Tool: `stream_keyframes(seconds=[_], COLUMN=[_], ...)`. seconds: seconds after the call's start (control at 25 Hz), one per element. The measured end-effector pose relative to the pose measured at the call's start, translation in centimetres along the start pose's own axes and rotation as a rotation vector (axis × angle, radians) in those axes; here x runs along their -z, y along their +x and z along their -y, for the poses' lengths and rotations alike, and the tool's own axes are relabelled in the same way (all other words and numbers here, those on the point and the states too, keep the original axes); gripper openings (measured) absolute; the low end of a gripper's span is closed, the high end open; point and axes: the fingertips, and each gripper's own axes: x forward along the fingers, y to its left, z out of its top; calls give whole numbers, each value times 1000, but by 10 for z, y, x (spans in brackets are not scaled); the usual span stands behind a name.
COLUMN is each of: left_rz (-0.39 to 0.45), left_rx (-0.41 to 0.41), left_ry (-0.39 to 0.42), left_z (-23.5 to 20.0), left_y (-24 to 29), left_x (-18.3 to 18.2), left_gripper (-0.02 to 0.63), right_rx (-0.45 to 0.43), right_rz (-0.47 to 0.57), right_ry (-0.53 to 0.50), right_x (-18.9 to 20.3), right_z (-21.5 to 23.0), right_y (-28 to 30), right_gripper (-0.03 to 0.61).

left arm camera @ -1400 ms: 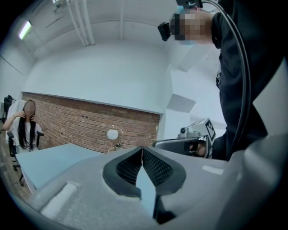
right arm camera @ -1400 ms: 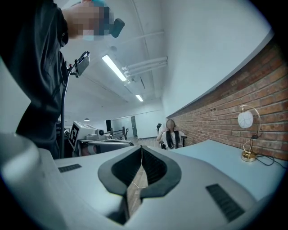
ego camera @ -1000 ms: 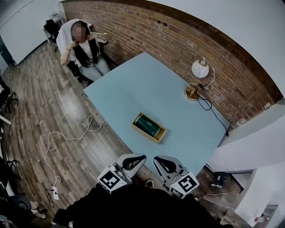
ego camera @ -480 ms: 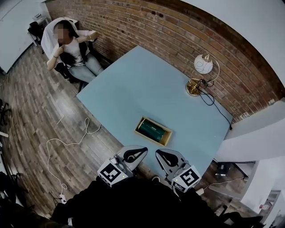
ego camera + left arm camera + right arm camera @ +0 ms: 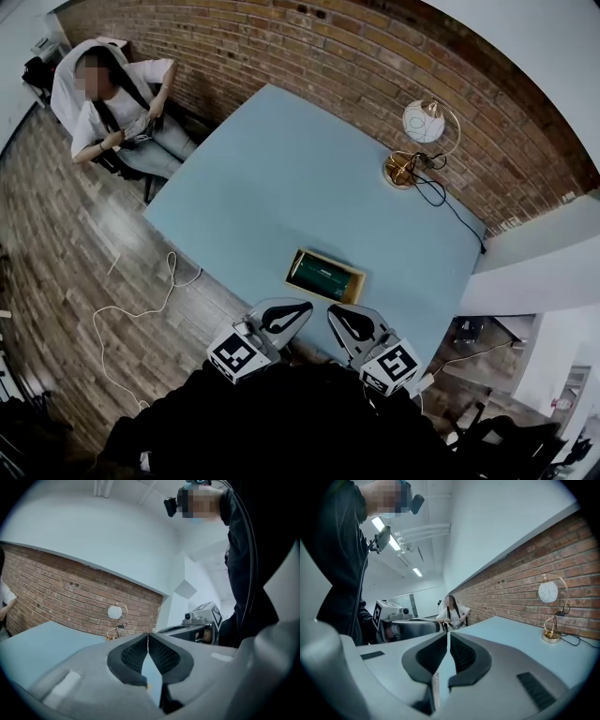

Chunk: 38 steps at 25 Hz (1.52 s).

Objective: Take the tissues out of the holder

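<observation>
Wooden holder keeps green tissues. Left gripper and right gripper, clenched empty, hover at its six o'clock

No legible text, label or number anywhere

Count, this frame.

- Grippers: 2, the left gripper and the right gripper.
- Marker cubes: 2, one behind each pair of fingers.
- Table: 1.
- Holder: 1, just ahead of both sets of fingertips.
- Tissue pack: 1, dark green, inside the holder.
- Lamp: 1, well beyond the right fingertips, at the table's far edge.
- Black cord: 1, at the lamp's base.
- Seated person: 1, well beyond the left fingertips, off the table.
- White cable: 1, on the floor outboard of the left fingers.
</observation>
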Motion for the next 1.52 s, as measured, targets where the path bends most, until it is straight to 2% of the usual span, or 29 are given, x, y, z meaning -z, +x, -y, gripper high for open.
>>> stream_keyframes(seconds=[0.16,0.48,0.68,0.8,0.92,1.08,1.2,1.52], left_rz=[-23,-62,-84,-95,-105,-120,-135,-157], left_rx=[29,59,31,17,12,-8,-29,-68], left_ry=[-18,-51,-58,-74,-78,-87,-104,-131], left_z=[-16,-35,-52,-61,-70,-82,-90,-108], left_y=[0,11,22,30,37,47,51,48], left_x=[10,50,71,81,91,106,120,138], left_gripper=[11,11,9,9,11,9,11,10], right_rx=[37,61,104,61,37,14,-11,-74], right_rz=[-58,-272,-486,-639,-744,-871,-912,-1006], right_ry=[13,49,-85,-128,-199,-314,-347,-333], right_x=[15,66,106,134,156,183,194,216], right_z=[12,54,88,95,104,119,125,135], right_y=[14,39,59,70,81,90,99,116], right_gripper=[8,9,15,87,114,230,264,322])
